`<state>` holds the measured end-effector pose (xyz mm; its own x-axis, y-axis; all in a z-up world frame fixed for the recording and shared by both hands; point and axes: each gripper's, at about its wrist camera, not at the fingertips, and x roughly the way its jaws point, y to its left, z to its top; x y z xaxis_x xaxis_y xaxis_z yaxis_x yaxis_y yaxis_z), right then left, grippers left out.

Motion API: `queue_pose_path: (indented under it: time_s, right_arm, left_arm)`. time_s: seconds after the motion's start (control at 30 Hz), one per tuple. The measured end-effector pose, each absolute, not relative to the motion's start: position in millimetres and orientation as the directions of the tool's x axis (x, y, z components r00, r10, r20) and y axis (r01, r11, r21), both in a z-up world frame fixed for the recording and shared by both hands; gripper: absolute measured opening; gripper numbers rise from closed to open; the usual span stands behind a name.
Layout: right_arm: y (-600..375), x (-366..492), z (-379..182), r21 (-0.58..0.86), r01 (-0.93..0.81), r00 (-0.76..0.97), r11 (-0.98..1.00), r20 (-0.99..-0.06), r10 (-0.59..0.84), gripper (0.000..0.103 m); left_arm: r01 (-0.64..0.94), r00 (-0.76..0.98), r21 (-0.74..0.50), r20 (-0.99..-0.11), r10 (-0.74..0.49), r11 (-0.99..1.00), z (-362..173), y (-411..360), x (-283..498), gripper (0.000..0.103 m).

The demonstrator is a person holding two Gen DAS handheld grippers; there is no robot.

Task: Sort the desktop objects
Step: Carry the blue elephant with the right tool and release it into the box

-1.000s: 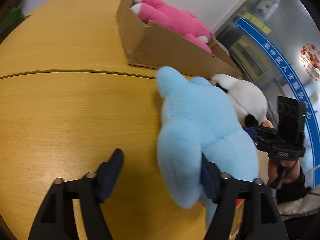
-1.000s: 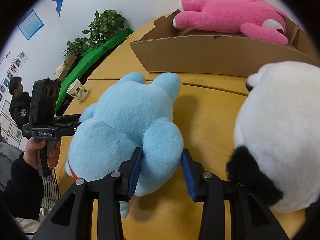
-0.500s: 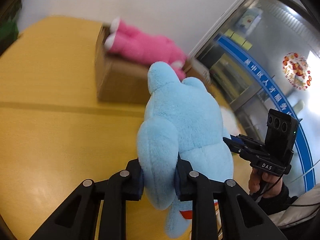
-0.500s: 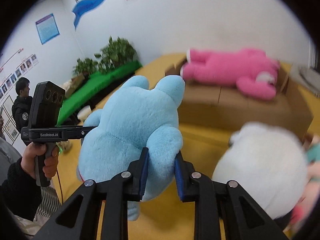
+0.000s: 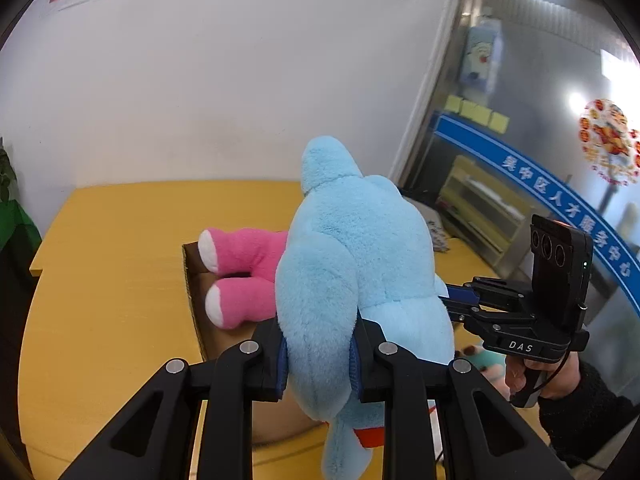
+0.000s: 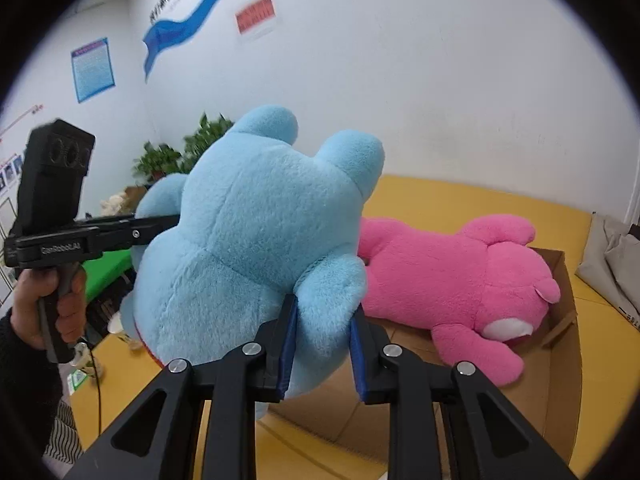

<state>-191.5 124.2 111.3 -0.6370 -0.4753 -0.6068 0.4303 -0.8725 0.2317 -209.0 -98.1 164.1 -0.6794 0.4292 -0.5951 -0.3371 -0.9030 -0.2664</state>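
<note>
The left claw (image 5: 319,354) is pinching one limb of the blue plush toy (image 5: 360,264) between its blue pads, the jaws squeezed close on the fur. The right claw (image 6: 322,340) is gripping another limb of the same toy in the same way, its pads pressing into the fur from either side. Each claw is showing in the other's view: the right one is reaching in against the toy's far side in the left wrist view, with a hand (image 5: 532,376) in a dark sleeve wrapping its handle, and the left one is doing likewise in the right wrist view, a hand (image 6: 48,304) holding its grip.

The blue plush toy is hanging in the air between the two claws, clear of the table (image 5: 112,264), partly over the near end of the cardboard box (image 6: 560,344). A pink plush toy (image 6: 452,280) is lying stretched out in that box, its white-tipped feet poking over one end. The box is sitting on the yellow table, which is running back to a white wall (image 6: 440,80). Green plants (image 6: 168,156) are standing behind the toy on the left of the right wrist view.
</note>
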Motion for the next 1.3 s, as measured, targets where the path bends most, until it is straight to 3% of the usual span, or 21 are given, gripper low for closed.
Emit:
queue_pose_path:
  time_s: [0.17, 0.3, 0.6, 0.8, 0.9, 0.97, 1.1, 1.17, 1.3]
  right_arm:
    - [115.9, -263.7, 39.5, 0.294, 0.370, -0.486, -0.881, -0.747, -0.453, 0.023]
    - [107.7, -271.8, 6.5, 0.323, 0.365, -0.397, -0.873, -0.794, -0.460, 0.023]
    - [83.2, -265.5, -25.9, 0.359, 0.381, -0.271, -0.852, -0.838, -0.474, 0.024]
    - [83.0, -254.9, -27.3, 0.332, 0.367, -0.270, -0.869, -0.856, -0.441, 0.040]
    - [103.1, -243.8, -9.3, 0.324, 0.370, -0.312, -0.871, -0.840, -0.445, 0.058]
    - [121.6, -232.4, 6.9, 0.291, 0.384, -0.347, -0.876, -0.834, -0.429, 0.070]
    - [170.6, -200.5, 26.9, 0.148, 0.402, -0.378, -0.903, -0.872, -0.311, 0.075]
    - [200.0, -188.9, 19.3, 0.094, 0.381, -0.356, -0.920, -0.903, -0.240, 0.075]
    - [258.2, -171.5, -0.2, 0.047, 0.297, -0.313, -0.954, -0.939, -0.144, 0.075]
  left_arm:
    - [-0.222, -0.579, -0.300, -0.725, 0.373, -0.928, 87.6, -104.4, -284.4, 0.023]
    - [-0.150, -0.477, -0.284, -0.819, 0.320, -0.947, 22.0, -105.3, -307.3, 0.023]
    - [-0.110, -0.492, -0.255, -0.826, 0.275, -0.961, 20.6, -118.1, -284.1, 0.024]
    - [-0.096, -0.490, -0.259, -0.828, 0.271, -0.961, 14.4, -123.9, -265.9, 0.028]
    - [-0.093, -0.530, -0.226, -0.813, 0.240, -0.970, 26.8, -120.4, -251.2, 0.036]
    - [-0.088, -0.567, -0.198, -0.796, 0.212, -0.976, 39.5, -117.2, -239.8, 0.062]
    - [-0.104, -0.634, -0.170, -0.748, 0.197, -0.980, 68.7, -109.4, -210.7, 0.075]
    - [-0.194, -0.638, -0.155, -0.730, 0.245, -0.969, 75.8, -86.9, -194.3, 0.084]
    - [-0.353, -0.525, -0.135, -0.790, 0.316, -0.926, 43.3, -38.0, -186.2, 0.084]
